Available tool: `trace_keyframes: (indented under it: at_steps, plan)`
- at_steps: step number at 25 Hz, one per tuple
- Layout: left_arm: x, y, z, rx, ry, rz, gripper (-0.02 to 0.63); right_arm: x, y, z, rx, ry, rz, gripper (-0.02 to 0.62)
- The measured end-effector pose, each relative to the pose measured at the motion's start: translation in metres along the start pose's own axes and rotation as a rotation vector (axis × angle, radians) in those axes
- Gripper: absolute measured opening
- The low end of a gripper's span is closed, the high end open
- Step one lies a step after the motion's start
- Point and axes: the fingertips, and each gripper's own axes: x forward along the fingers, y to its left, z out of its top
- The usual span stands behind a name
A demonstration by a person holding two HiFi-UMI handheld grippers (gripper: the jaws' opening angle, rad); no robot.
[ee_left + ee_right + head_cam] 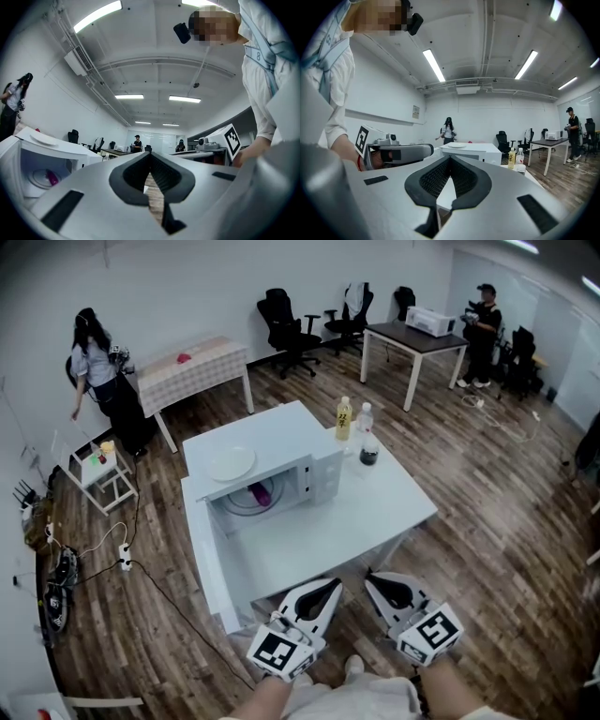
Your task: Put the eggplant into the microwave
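Wooden floor [487, 521] surrounds a white table [375, 521]; left gripper [330, 587] and right gripper [377, 579] fingers closed, empty.

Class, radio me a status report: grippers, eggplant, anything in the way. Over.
Left gripper, right gripper: jaws shut, empty, short of the table. Eggplant inside the microwave, door open. Nothing in the way. Over.
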Motion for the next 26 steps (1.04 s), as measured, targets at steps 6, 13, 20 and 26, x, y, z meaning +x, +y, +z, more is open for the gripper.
trace_keyframes:
  at_steps: [6, 13, 20, 26]
  plan:
    - [0.001, -0.001, 0.005, 0.012, 0.0, 0.01, 0.002, 0.005, -0.004, 0.005, 0.009, -0.016, 0.01, 0.032]
    - [0.001, 0.004, 0.001, 0.009, 0.018, 0.03, 0.002, 0.013, -0.007, 0.006, 0.017, -0.012, 0.034, 0.032]
    - [0.006, 0.01, -0.001, 0.008, 0.015, 0.049, 0.002, 0.017, -0.013, 0.009, 0.018, -0.018, 0.05, 0.032]
    - [0.012, 0.009, -0.002, 0.016, 0.023, 0.049, 0.002, 0.017, -0.02, 0.008, 0.013, -0.02, 0.055, 0.032]
